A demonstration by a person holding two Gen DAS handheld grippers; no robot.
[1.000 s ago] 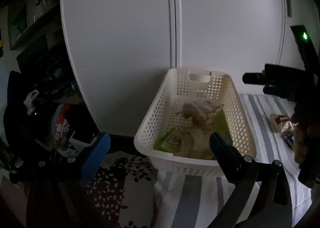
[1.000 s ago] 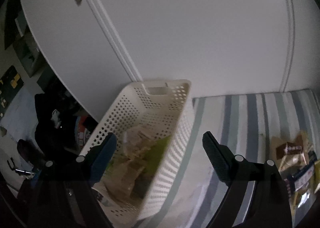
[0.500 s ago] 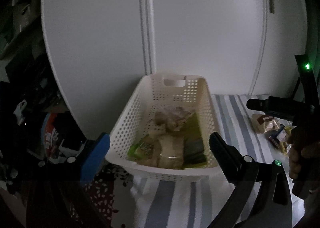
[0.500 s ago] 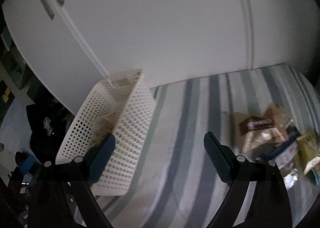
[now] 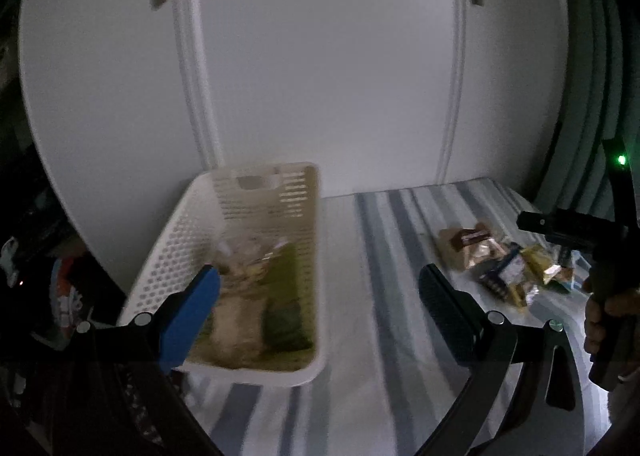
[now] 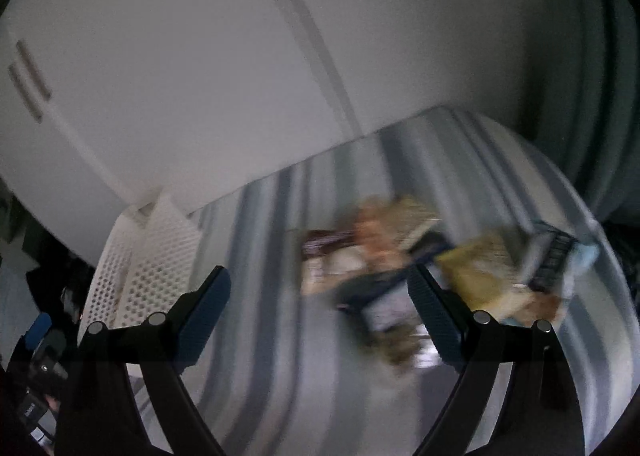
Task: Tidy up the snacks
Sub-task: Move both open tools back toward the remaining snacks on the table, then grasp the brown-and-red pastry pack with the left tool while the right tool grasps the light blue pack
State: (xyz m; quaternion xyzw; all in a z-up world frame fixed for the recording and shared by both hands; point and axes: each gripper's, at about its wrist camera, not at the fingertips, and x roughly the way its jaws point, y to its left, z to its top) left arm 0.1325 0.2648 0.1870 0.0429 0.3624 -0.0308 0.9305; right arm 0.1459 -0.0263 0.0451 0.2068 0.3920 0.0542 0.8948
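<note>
The left wrist view looks straight into the white perforated basket (image 5: 256,256), which sits on the left part of the striped cloth (image 5: 380,336) against the white cabinet doors (image 5: 320,75). Several packets (image 5: 256,296) lie inside it: pale ones toward the left and middle, and a dark green one at the right of the basket floor. The right wrist view shows only the basket's outer wall (image 6: 156,276), not its contents.

The left gripper (image 5: 320,304) hangs above the basket's near right corner with its jaws spread wide and nothing between them. Its blue pad (image 5: 188,320) overlaps the basket's near left rim in the picture.

To the right, well apart from the basket, a loose pile of snacks (image 5: 500,260) lies on the cloth; a brown-labelled packet (image 5: 466,238) is at its left end. The right wrist view shows this pile (image 6: 400,268) closer but smeared by motion blur.

The right gripper (image 6: 320,304) is wide open and empty, angled down over the pile. In the left wrist view, a hand (image 5: 608,316) grips its dark handle at the far right, below a green light (image 5: 621,159).

No writing on any packet can be read.
</note>
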